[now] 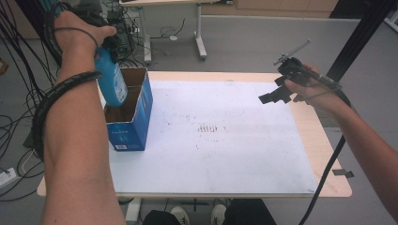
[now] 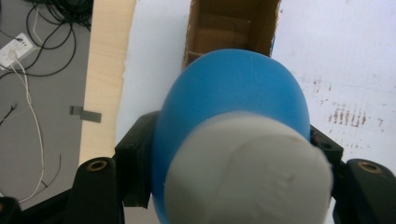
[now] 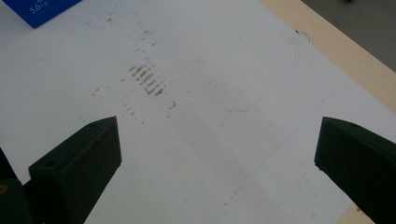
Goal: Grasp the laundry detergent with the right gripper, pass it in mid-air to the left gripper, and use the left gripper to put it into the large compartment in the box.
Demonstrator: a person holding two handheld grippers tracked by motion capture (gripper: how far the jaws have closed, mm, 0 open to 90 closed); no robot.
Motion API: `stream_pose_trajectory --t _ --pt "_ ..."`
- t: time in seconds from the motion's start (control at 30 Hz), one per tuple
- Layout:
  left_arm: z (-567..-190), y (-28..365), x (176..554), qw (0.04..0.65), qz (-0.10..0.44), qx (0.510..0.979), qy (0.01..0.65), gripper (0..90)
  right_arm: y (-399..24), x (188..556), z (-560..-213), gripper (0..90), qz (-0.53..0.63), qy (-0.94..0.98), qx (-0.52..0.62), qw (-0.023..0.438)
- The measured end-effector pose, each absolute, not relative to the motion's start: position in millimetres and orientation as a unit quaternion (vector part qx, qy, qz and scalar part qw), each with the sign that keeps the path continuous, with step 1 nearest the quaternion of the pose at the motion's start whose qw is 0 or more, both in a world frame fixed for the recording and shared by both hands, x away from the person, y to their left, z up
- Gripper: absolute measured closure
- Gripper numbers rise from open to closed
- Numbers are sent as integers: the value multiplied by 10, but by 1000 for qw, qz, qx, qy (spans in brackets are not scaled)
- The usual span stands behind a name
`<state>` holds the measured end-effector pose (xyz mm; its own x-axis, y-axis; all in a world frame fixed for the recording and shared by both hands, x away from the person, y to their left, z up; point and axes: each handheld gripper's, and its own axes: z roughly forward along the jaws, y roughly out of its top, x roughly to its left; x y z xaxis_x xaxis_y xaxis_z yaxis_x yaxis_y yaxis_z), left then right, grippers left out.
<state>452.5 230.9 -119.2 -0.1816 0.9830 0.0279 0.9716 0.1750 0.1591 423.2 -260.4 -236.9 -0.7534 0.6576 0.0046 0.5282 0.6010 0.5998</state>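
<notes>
A blue bottle (image 1: 111,79) with a white cap (image 2: 247,172) hangs base-down, its lower end just inside the top of an open blue cardboard box (image 1: 133,119) at the table's left. My left gripper (image 1: 110,44) is shut on the bottle's upper part, with the hand covering most of the gripper. In the left gripper view the bottle (image 2: 233,93) sits between the black jaws, and the box's brown inside (image 2: 229,28) shows beyond it. My right gripper (image 1: 277,93) hovers open over the table's right side. Nothing lies between its jaws (image 3: 217,154).
A white sheet (image 1: 225,140) with brown stains (image 1: 211,128) covers most of the wooden table (image 1: 328,154). Cables (image 1: 14,140) lie on the floor at the left. Another table's legs (image 1: 199,37) stand behind, and a black post (image 1: 361,33) rises at the right.
</notes>
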Motion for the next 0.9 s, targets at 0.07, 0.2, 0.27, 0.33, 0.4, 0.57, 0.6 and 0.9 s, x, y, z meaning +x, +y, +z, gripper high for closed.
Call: stream_pose_trajectory --t 0.07,0.2,0.27,0.33,0.4,0.57,0.6,0.9 --pt "-1296 2310 4527 43 68 641 763 354 -2608 4231 -2374 6 297 888 335 110" --pt "-1439 2308 4531 44 66 644 761 354 -2592 4228 -2399 6 295 888 334 110" --pt "-1539 2302 4534 41 64 646 759 354 -2588 4227 -2406 6 294 889 333 110" --pt "-1670 2290 4538 38 66 649 757 355 -2583 4228 -2421 6 293 889 333 110" --pt "-1741 2286 4539 37 65 651 756 355 -2582 4228 -2424 6 293 889 334 110" --pt "-1994 2267 4544 36 65 657 750 355 -2579 4230 -2447 6 290 890 335 112" --pt "-1994 2267 4544 36 65 657 750 355 -2576 4232 -2455 6 289 890 335 112" --pt "-2326 2230 4563 31 58 665 744 356 -2542 4242 -2511 6 282 892 334 111"
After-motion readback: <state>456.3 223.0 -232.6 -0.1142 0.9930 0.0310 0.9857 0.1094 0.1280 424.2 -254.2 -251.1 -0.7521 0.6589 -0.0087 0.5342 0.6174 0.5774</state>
